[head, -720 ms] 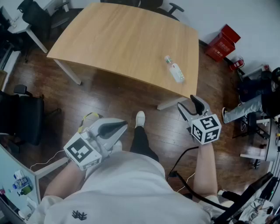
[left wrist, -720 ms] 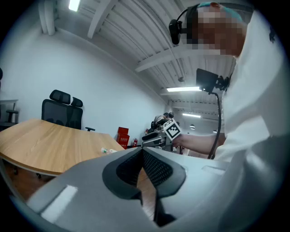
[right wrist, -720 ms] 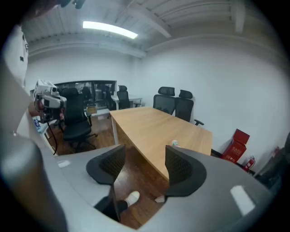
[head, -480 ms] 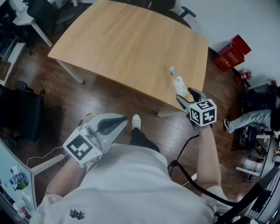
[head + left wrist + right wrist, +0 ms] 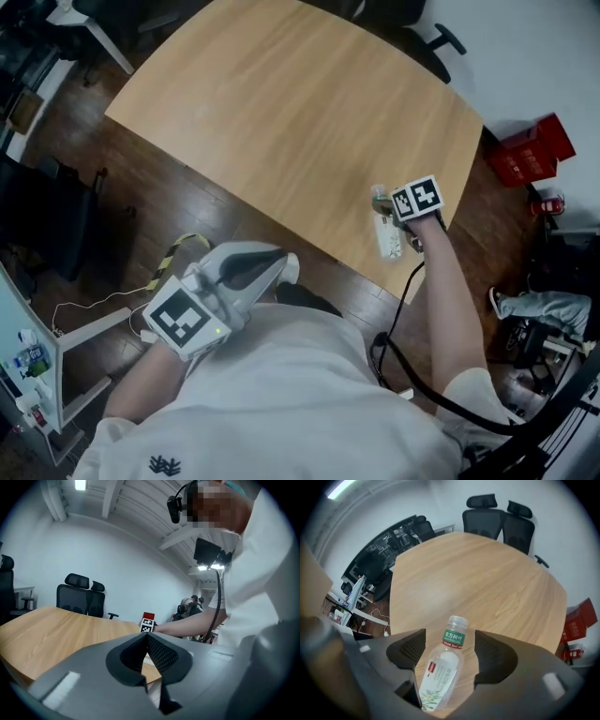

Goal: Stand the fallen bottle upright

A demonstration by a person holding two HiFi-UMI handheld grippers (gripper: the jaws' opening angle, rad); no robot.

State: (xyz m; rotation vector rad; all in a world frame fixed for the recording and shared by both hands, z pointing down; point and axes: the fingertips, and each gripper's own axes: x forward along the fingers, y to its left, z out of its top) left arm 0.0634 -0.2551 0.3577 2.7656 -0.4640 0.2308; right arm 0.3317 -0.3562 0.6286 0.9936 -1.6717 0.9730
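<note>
A clear plastic bottle (image 5: 386, 232) with a green neck label lies on its side near the front right edge of the wooden table (image 5: 281, 112). My right gripper (image 5: 405, 225) points steeply down over it, its marker cube uppermost. In the right gripper view the bottle (image 5: 440, 672) lies lengthwise between the open jaws, cap away from me, with a gap to the pads (image 5: 407, 651) on each side. My left gripper (image 5: 277, 257) hangs off the table by my body; in the left gripper view its tips (image 5: 146, 637) meet with nothing between them.
Black office chairs (image 5: 497, 513) stand at the table's far side. A red crate (image 5: 530, 150) sits on the floor to the right, and a seated person's legs (image 5: 539, 309) are nearby. A black cable (image 5: 403, 375) trails from my right arm. Desks and chairs (image 5: 375, 569) fill the left.
My right gripper has moved from beside the table's front edge up and over the bottle, which now lies between its jaws. The left gripper has stayed by my body.
</note>
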